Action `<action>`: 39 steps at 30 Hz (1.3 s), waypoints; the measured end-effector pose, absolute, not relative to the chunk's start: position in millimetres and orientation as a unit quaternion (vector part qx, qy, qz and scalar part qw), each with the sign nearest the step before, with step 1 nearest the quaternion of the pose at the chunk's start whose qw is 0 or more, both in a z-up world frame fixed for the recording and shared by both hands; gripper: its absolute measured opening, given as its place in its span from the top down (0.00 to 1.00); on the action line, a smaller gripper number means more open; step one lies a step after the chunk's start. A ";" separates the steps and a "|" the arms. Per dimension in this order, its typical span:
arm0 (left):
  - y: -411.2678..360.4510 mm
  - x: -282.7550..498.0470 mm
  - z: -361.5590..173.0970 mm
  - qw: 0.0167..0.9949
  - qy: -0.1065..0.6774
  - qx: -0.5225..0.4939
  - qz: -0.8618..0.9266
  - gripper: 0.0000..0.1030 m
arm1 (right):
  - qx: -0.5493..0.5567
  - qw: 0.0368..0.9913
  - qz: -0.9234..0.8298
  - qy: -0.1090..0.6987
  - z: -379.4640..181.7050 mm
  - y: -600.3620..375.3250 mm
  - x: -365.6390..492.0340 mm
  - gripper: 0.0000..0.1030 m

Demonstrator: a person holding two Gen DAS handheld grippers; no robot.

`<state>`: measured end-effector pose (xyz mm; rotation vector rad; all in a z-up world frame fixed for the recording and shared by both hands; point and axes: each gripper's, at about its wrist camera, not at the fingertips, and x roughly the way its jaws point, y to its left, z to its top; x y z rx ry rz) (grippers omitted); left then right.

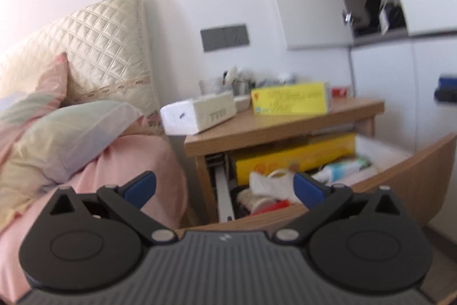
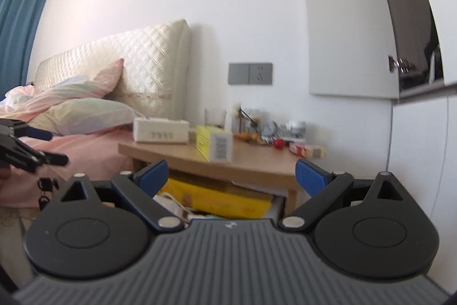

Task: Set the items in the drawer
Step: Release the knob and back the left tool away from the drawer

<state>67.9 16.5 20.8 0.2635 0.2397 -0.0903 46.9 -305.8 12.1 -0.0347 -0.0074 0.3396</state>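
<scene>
A wooden nightstand (image 1: 285, 127) stands beside the bed with its drawer (image 1: 414, 176) pulled open. Inside lie a long yellow box (image 1: 294, 156), crumpled white paper (image 1: 268, 185) and small packets. On top sit a white tissue box (image 1: 200, 113) and a yellow box (image 1: 291, 99). My left gripper (image 1: 224, 186) hangs open in front of the drawer, empty. My right gripper (image 2: 231, 176) is open and empty too, just before the nightstand (image 2: 257, 162), facing the yellow box (image 2: 214, 145) and tissue box (image 2: 160, 132). The left gripper (image 2: 45, 147) shows at the left edge of the right wrist view.
A bed with pink sheets (image 1: 120, 162), pillows (image 1: 71, 130) and a quilted headboard (image 1: 108, 47) lies left of the nightstand. Cluttered small items (image 2: 271, 130) and a glass (image 2: 214, 116) crowd the back of the tabletop. A grey wall socket panel (image 2: 250, 73) and white cabinets (image 1: 400, 76) stand behind.
</scene>
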 end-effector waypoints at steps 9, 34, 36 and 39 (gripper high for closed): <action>-12.4 56.4 28.1 0.982 0.144 0.121 -0.037 0.00 | -0.004 0.986 0.169 0.017 21.9 -270.3 67.6 0.05; 5.3 69.2 22.2 0.976 0.200 -0.012 -0.089 0.00 | 0.055 0.990 0.126 0.019 34.7 -255.0 108.7 0.05; 5.5 69.1 21.1 0.974 0.204 -0.011 -0.097 0.00 | 0.060 0.990 0.127 0.030 32.1 -253.9 112.8 0.05; 10.7 70.9 22.0 0.974 0.206 -0.019 -0.096 0.00 | 0.067 0.989 0.128 0.037 29.9 -252.8 115.4 0.05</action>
